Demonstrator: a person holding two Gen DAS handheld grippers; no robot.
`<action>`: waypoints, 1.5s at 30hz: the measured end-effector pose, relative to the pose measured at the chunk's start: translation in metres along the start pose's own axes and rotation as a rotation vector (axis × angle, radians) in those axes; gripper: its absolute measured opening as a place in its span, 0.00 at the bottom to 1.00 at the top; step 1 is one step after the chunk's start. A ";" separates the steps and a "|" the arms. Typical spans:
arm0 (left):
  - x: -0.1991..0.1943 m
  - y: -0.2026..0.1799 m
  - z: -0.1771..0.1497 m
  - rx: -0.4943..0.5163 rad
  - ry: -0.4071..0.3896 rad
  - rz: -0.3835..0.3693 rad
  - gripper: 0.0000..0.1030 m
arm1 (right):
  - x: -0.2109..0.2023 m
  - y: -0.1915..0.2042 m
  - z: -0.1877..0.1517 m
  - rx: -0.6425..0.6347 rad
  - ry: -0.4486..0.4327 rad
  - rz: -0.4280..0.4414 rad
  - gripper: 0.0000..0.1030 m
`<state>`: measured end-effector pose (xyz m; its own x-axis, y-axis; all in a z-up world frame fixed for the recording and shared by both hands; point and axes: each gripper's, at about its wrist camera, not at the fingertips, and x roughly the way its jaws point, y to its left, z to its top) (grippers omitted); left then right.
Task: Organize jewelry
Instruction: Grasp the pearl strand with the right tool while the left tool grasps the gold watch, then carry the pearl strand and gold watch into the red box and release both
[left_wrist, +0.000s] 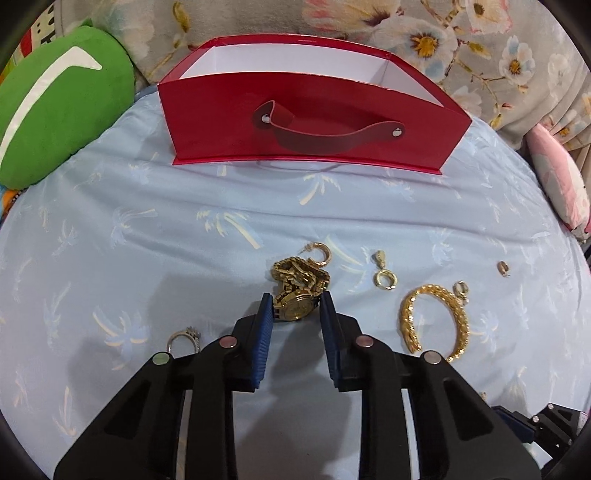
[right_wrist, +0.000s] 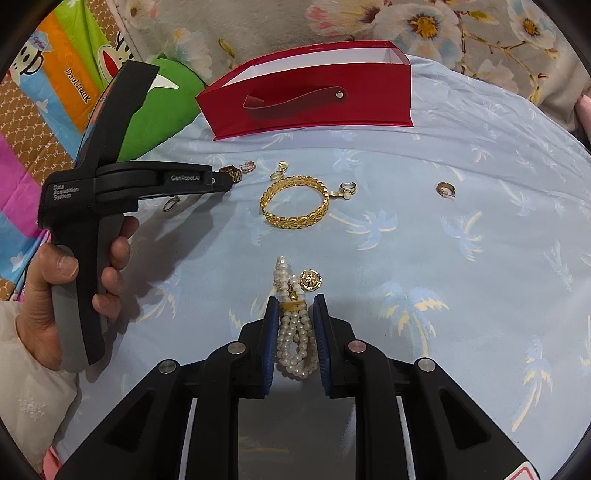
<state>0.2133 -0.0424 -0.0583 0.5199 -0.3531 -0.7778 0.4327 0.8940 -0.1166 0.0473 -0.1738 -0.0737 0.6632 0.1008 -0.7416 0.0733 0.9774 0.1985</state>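
Nearest, the right gripper (right_wrist: 295, 306) pinches a pearl bracelet (right_wrist: 295, 339) with a gold coin charm (right_wrist: 311, 280) against the blue palm-print sheet (right_wrist: 443, 258). The left gripper (left_wrist: 296, 301) has its blue pads pressed onto a gold watch (left_wrist: 297, 306); its body reads "GenRobot.AI" and "Data Acquisition System", held by a hand (right_wrist: 55, 295). Right of the watch lies a gold bangle (left_wrist: 436, 321), with hoop earrings (left_wrist: 320, 254) and a ring (left_wrist: 183, 338) nearby. Farther back stands an open red box (left_wrist: 314, 122). Far left, fabric reads "Paul frank".
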 end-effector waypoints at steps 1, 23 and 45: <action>-0.002 0.000 -0.001 -0.005 -0.004 -0.005 0.24 | 0.000 0.000 0.000 0.001 0.000 0.001 0.17; -0.111 -0.011 -0.038 -0.025 -0.069 -0.072 0.07 | -0.040 0.000 0.007 0.031 -0.077 0.001 0.16; -0.192 -0.020 0.029 0.055 -0.296 -0.044 0.07 | -0.099 0.015 0.096 -0.068 -0.293 0.040 0.16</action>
<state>0.1265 -0.0002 0.1114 0.6884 -0.4634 -0.5580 0.4946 0.8626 -0.1063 0.0543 -0.1872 0.0643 0.8517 0.0909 -0.5161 -0.0003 0.9849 0.1729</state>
